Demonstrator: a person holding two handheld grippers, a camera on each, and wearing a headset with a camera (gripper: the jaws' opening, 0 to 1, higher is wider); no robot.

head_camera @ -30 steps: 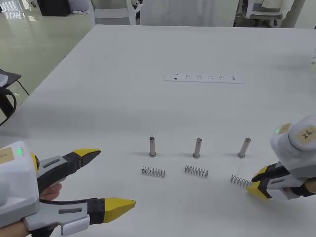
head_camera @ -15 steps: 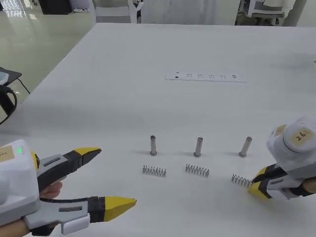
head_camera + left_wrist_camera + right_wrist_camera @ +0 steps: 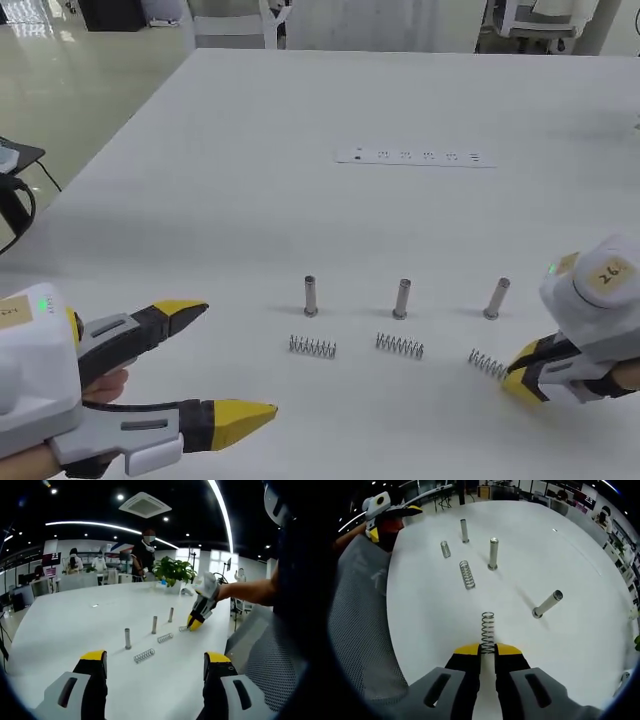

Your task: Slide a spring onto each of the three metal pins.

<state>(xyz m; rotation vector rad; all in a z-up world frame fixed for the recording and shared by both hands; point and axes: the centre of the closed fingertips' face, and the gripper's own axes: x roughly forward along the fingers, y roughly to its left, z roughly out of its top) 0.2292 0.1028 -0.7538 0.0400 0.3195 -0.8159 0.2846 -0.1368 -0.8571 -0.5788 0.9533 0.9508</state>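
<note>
The white table [image 3: 300, 200] carries a power strip [image 3: 415, 157] toward twelve o'clock. Your right gripper [image 3: 488, 650] has its jaws almost closed, pinching the near end of the rightmost spring [image 3: 487, 625], which lies flat on the table. In the right gripper view its pin [image 3: 547, 604] stands at two o'clock from it. Grip lightly so the thin, open-wound steel coil does not buckle, then tip it upright and centre its bore over the pin top. Your left gripper [image 3: 235, 360] gapes wide, empty.
</note>
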